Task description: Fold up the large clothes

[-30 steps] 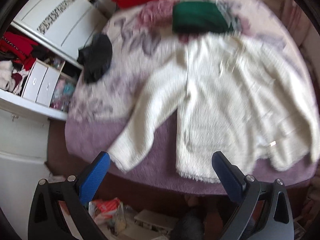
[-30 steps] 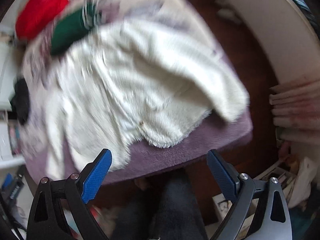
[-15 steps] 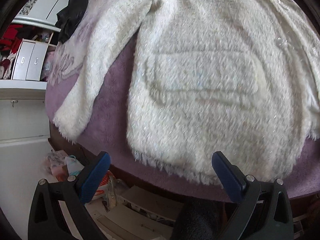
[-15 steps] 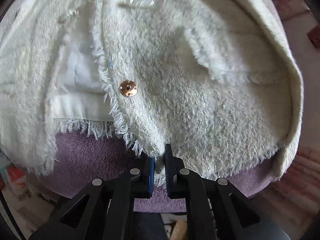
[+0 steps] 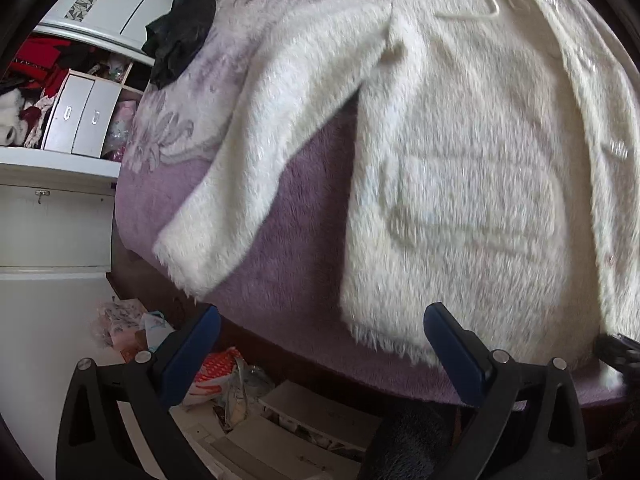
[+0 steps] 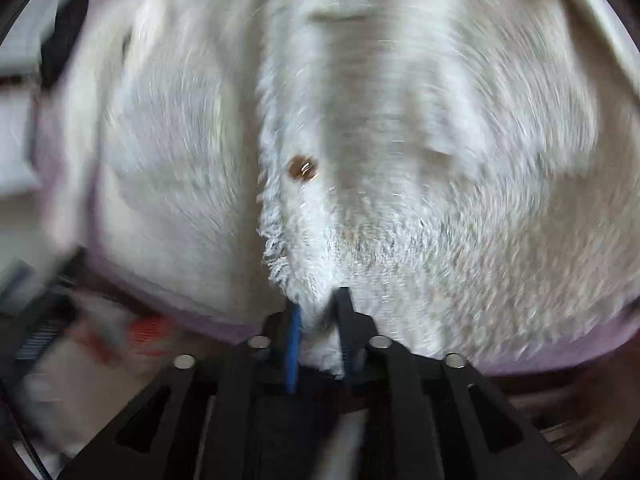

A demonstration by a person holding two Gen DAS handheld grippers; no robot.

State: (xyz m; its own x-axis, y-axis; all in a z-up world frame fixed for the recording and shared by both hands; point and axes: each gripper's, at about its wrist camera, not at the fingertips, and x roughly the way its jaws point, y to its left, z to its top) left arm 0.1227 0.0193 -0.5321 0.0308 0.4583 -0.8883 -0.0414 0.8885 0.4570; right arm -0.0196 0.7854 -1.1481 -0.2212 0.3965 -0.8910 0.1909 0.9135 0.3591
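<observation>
A fluffy white cardigan [image 5: 472,152] lies spread face up on the purple bed blanket [image 5: 304,248], hem toward the bed's near edge, one sleeve [image 5: 256,152] angled out so it can be folded in. The right hand-held gripper [image 6: 318,312] has just eased its jaws a little, yet the front edge near the hem remains pinched between them, below the brass snap [image 6: 303,168]. The left hand-held gripper [image 5: 320,344] hangs spread wide above the hem corner, apparently ready to take it

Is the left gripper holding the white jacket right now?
No, the left gripper stands wide open above the white jacket hem, gripping nothing.
</observation>
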